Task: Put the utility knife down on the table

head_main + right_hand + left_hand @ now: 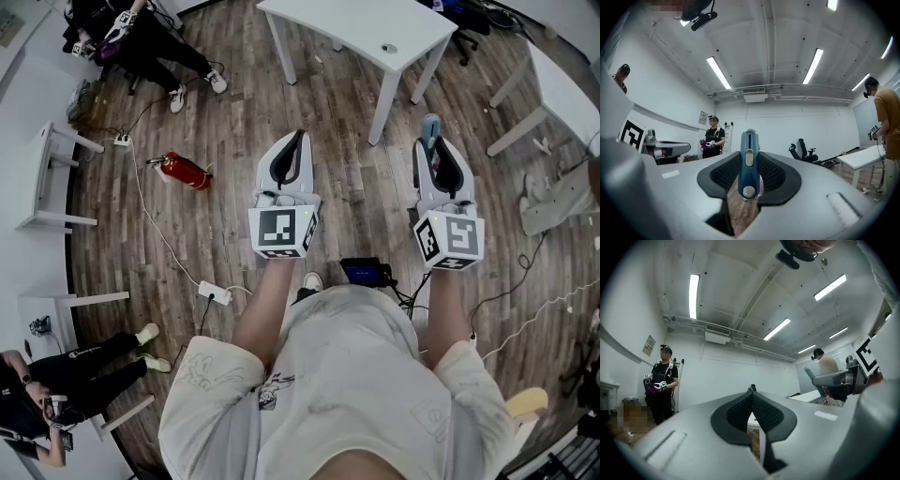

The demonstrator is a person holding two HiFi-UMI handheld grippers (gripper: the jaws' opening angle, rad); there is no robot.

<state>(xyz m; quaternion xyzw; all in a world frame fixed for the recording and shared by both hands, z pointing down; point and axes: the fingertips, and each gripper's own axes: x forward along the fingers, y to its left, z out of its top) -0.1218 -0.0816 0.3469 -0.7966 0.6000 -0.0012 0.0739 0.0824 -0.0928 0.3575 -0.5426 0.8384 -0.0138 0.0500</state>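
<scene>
Utility knife (749,140) in R gripper (749,161), slider (749,158) close-up

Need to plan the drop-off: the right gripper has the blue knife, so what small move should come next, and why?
Probably carry the right gripper forward toward the white table before opening. Its jaws clamp the blue utility knife, held level over bare wooden floor; the table lies ahead, not underneath.
</scene>
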